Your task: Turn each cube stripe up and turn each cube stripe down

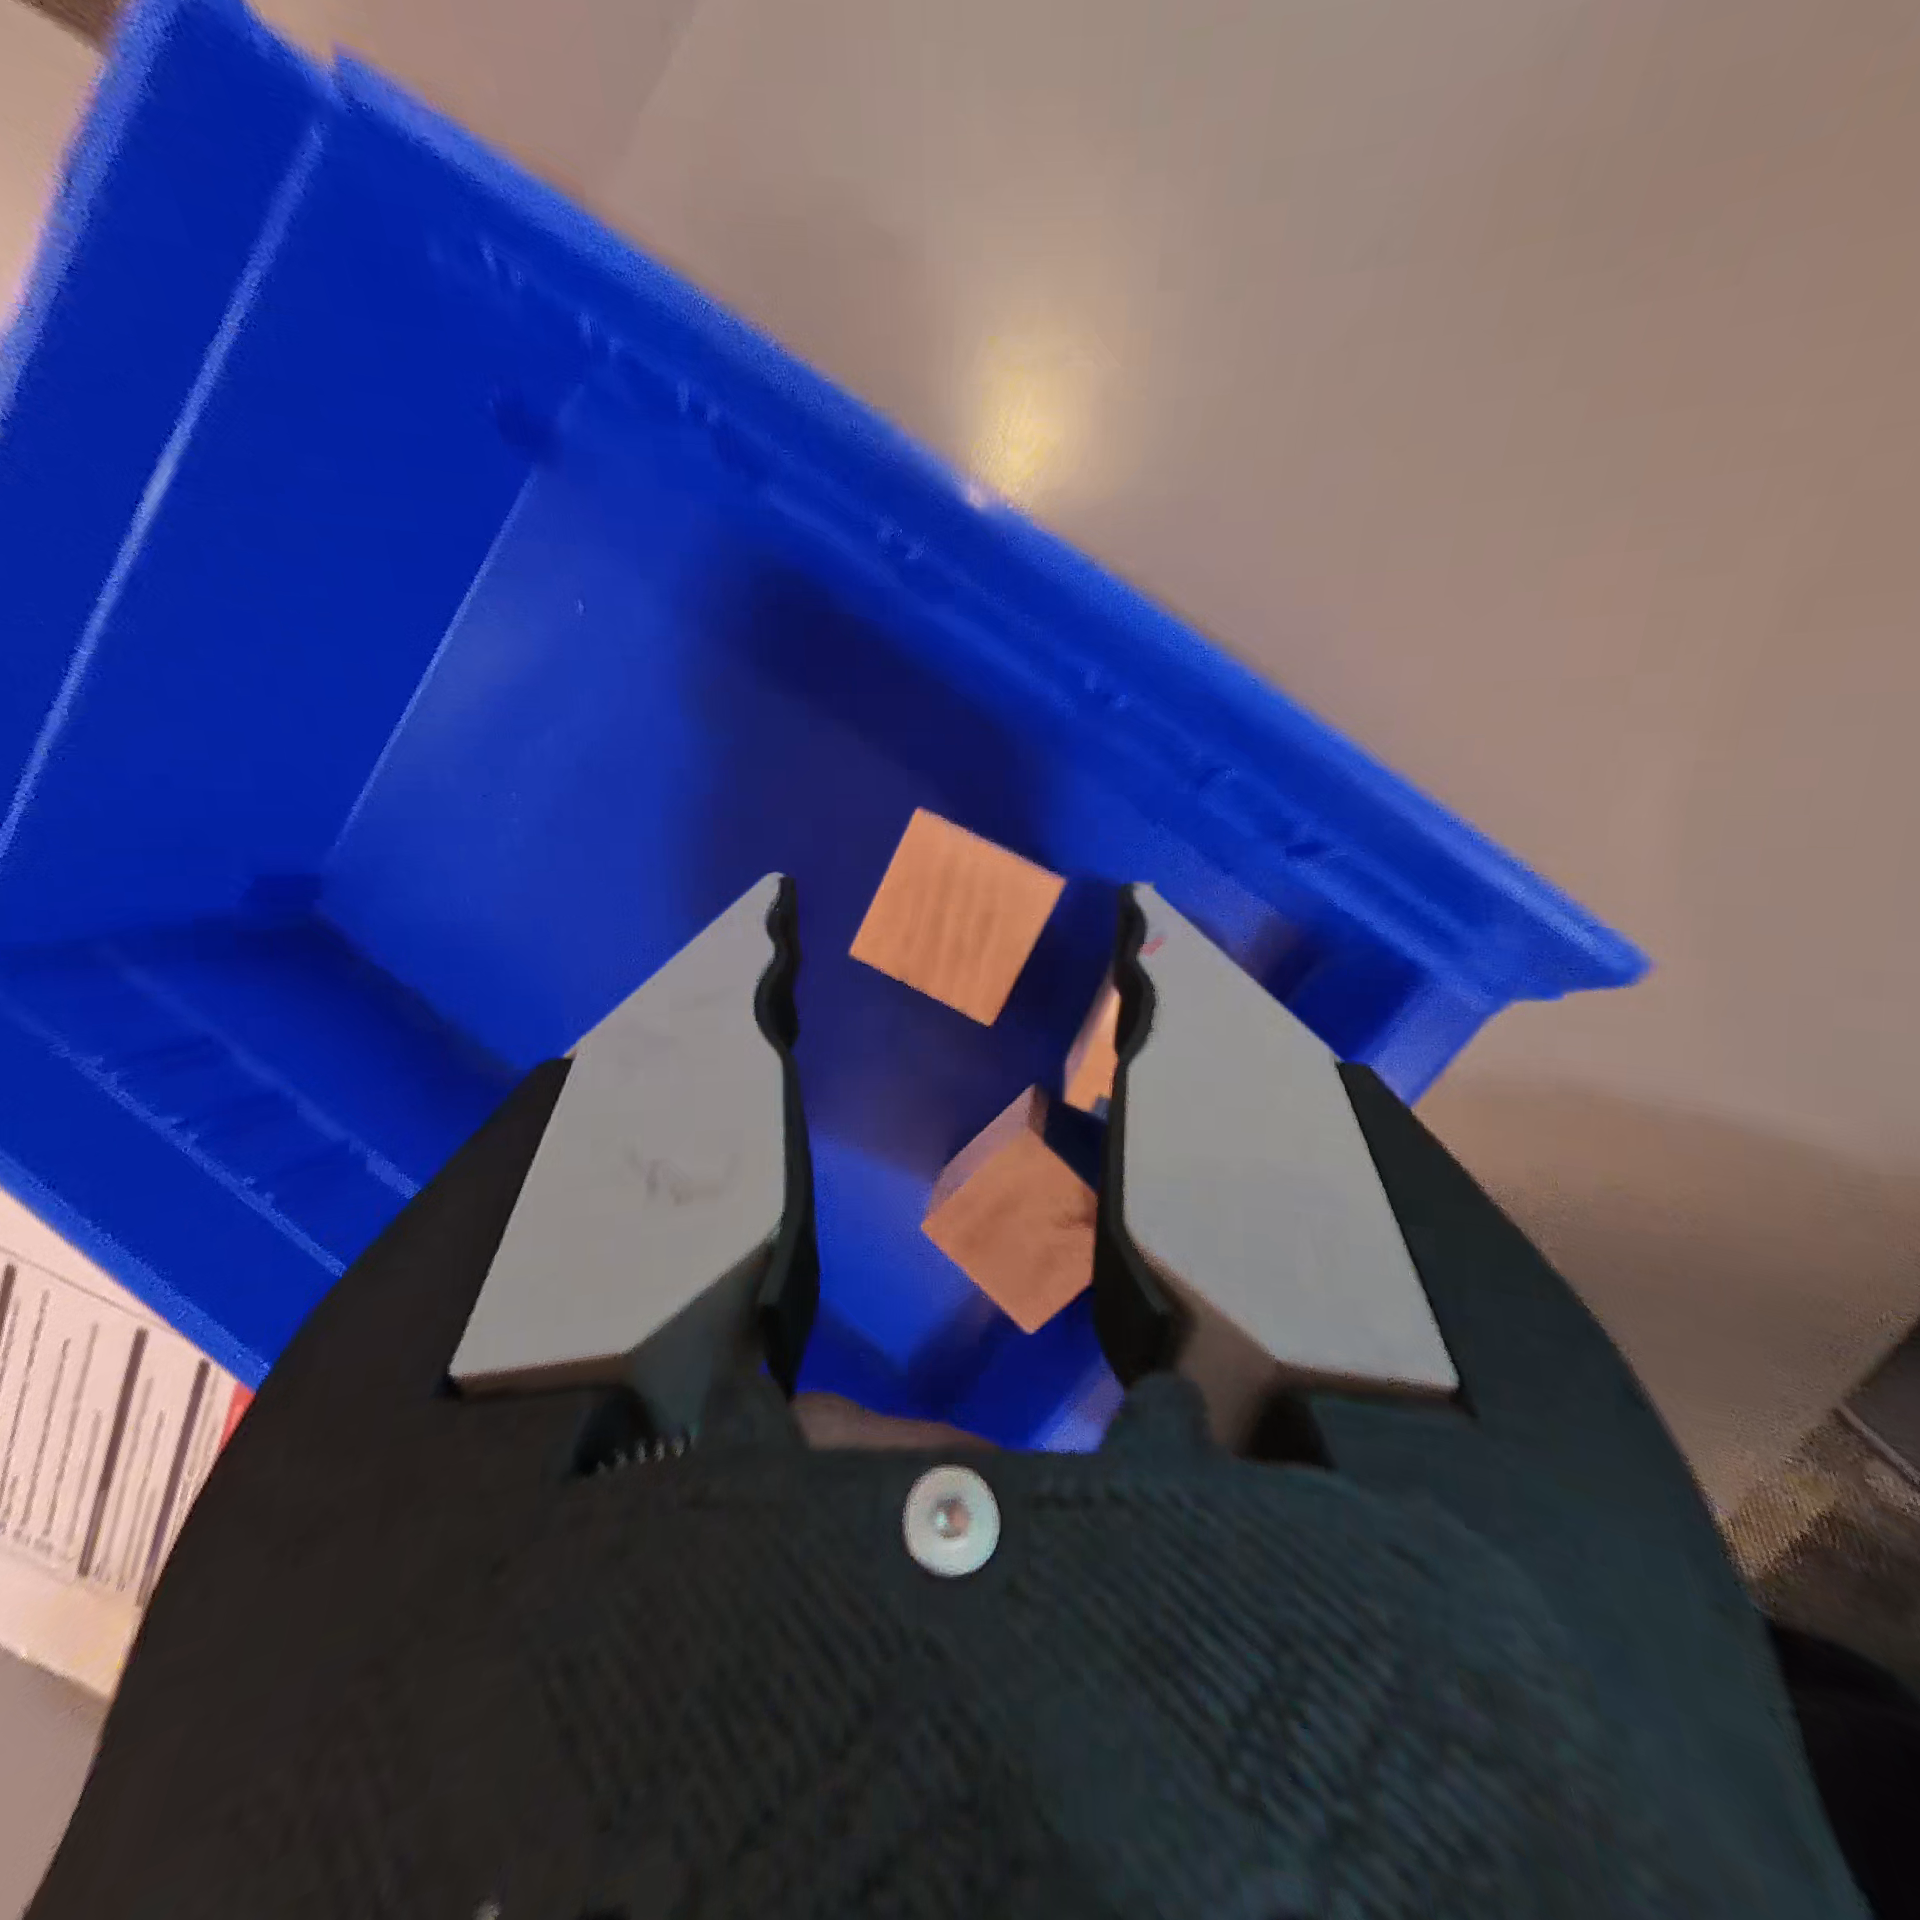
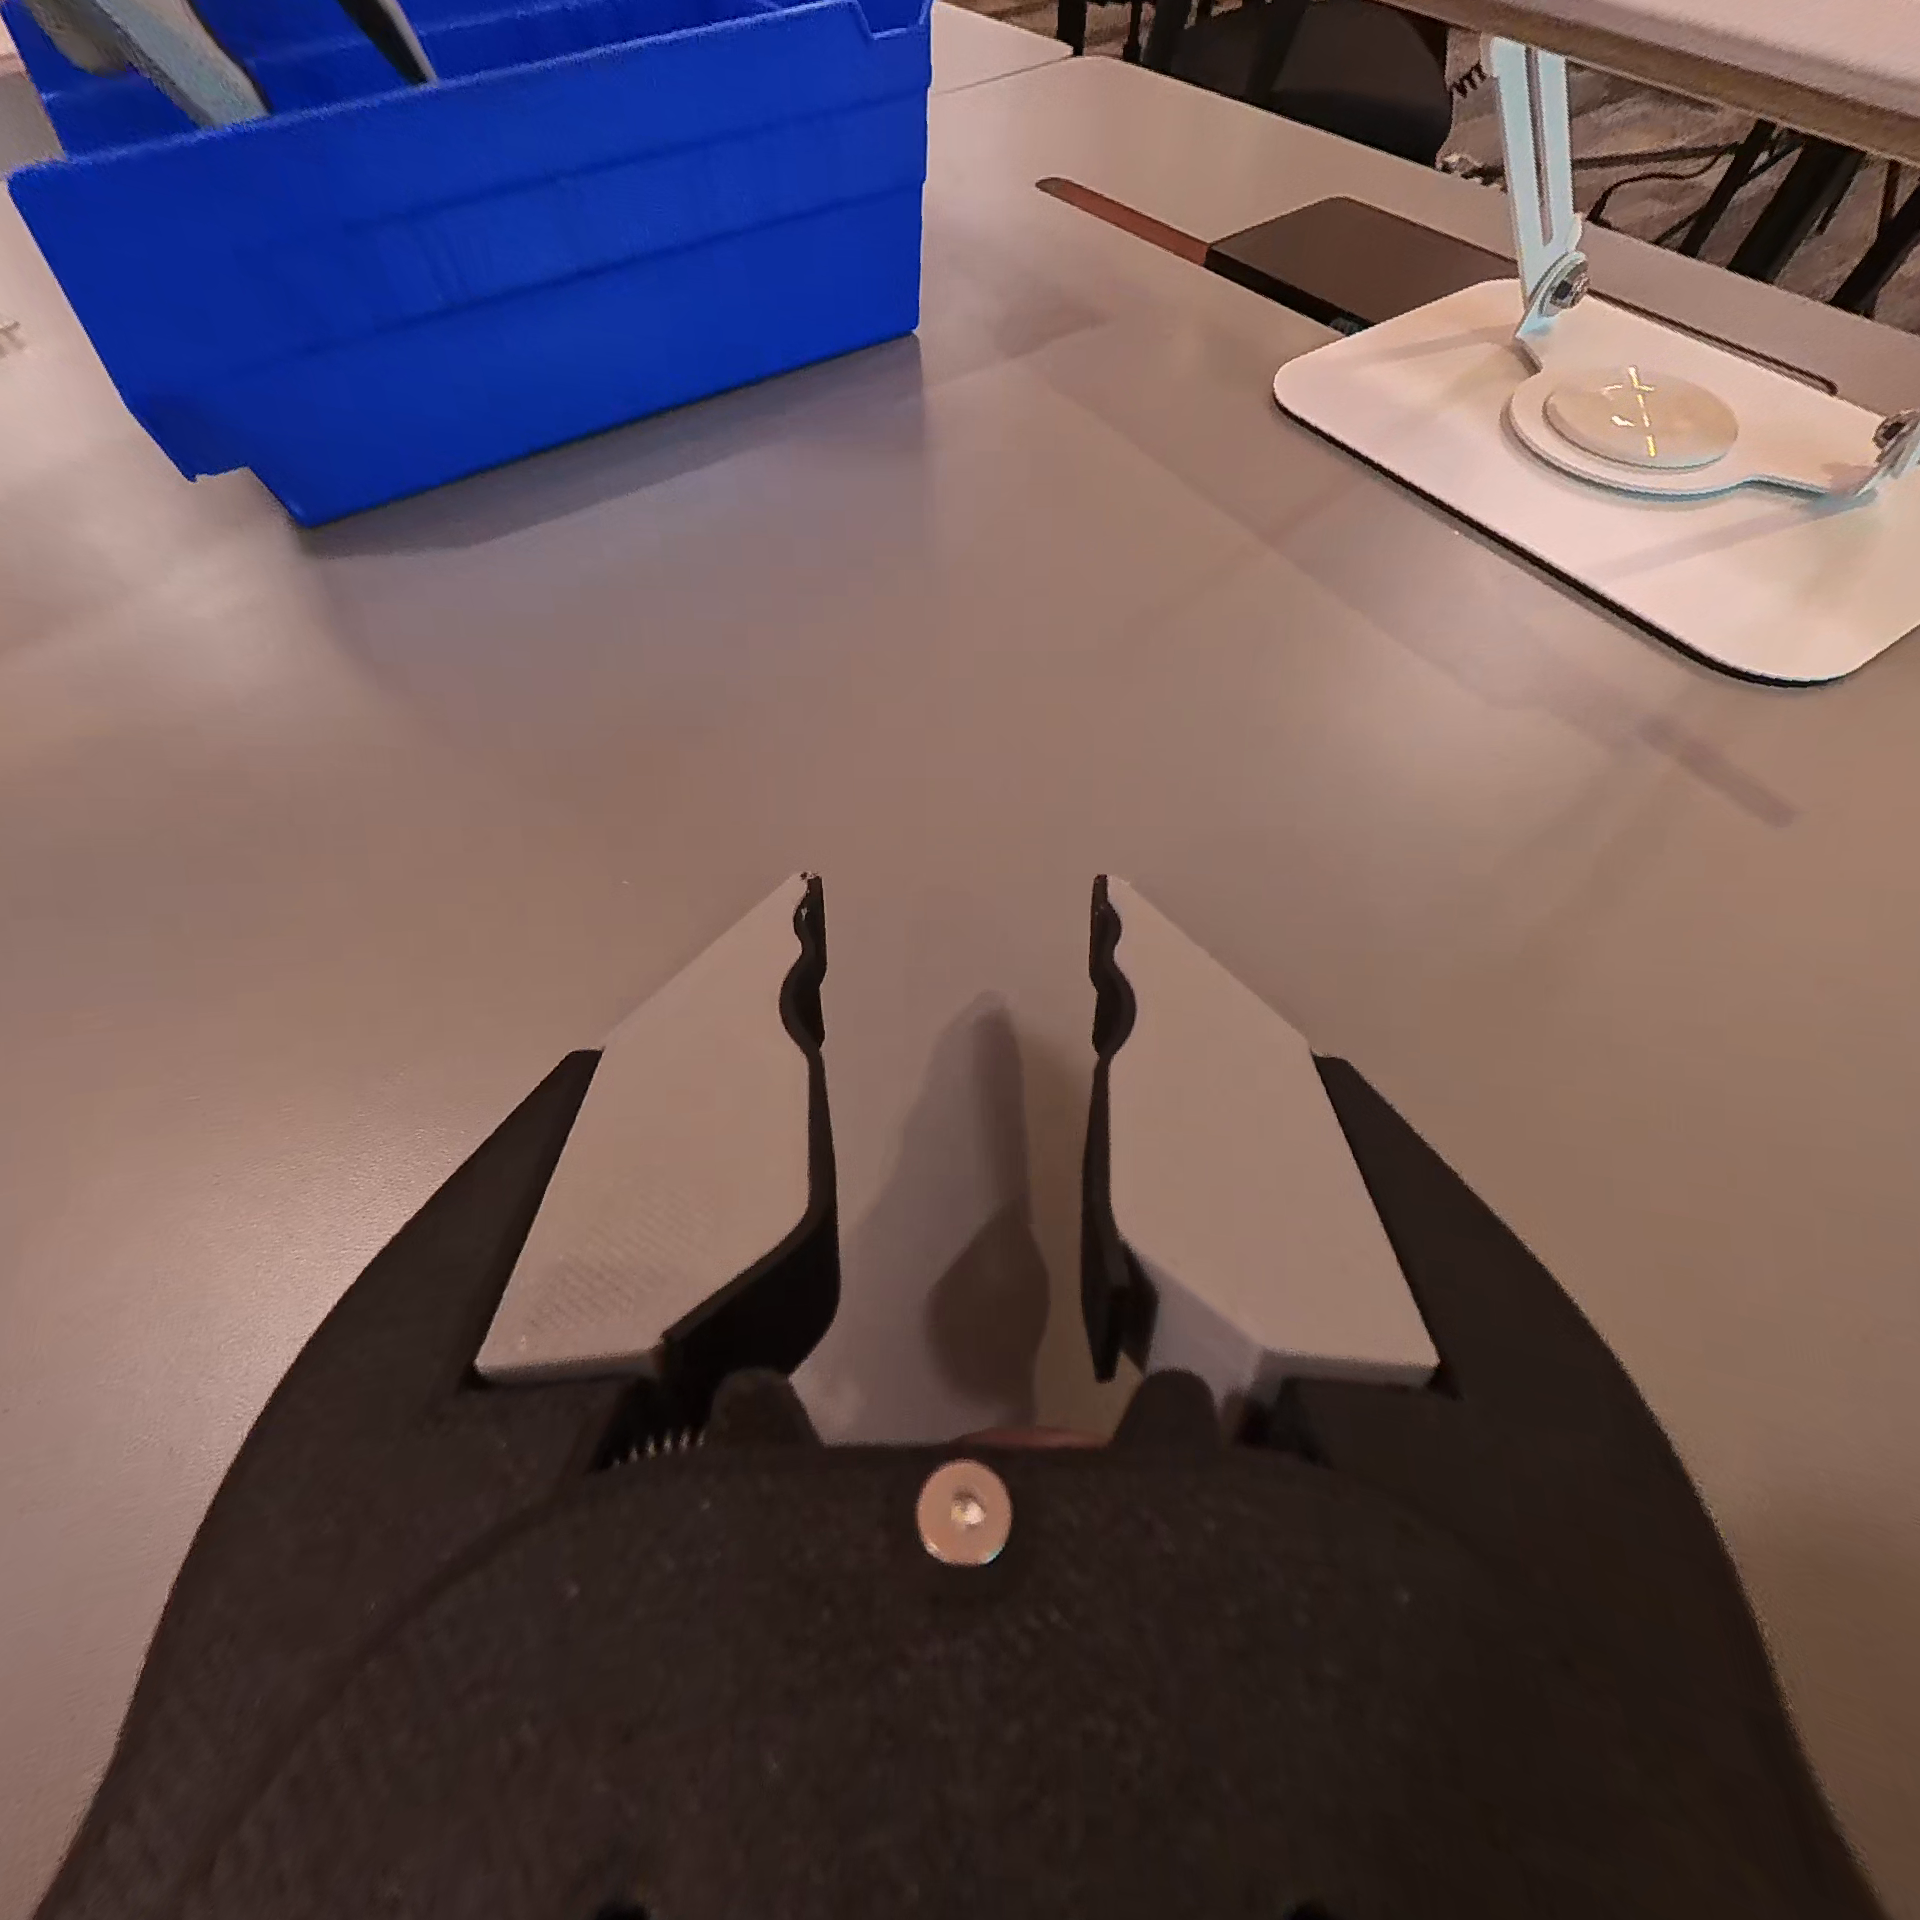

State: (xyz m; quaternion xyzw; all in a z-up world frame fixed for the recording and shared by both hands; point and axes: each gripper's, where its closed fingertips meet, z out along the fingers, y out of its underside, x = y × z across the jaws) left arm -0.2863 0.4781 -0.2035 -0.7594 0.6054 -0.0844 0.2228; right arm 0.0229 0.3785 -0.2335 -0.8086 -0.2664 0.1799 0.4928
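Note:
In the left wrist view a blue plastic bin holds wooden cubes. One cube lies just beyond my fingertips. A second cube lies lower, between the fingers. A third cube is mostly hidden behind the right finger. No stripe shows on the visible faces. My left gripper is open above the bin, touching no cube. My right gripper is open and empty over the grey table. The bin stands at the far left there, with the left gripper's fingers inside it.
A white stand base with a light metal arm stands at the right of the table. A dark flat block lies behind it. A white label with black bars lies left of the bin.

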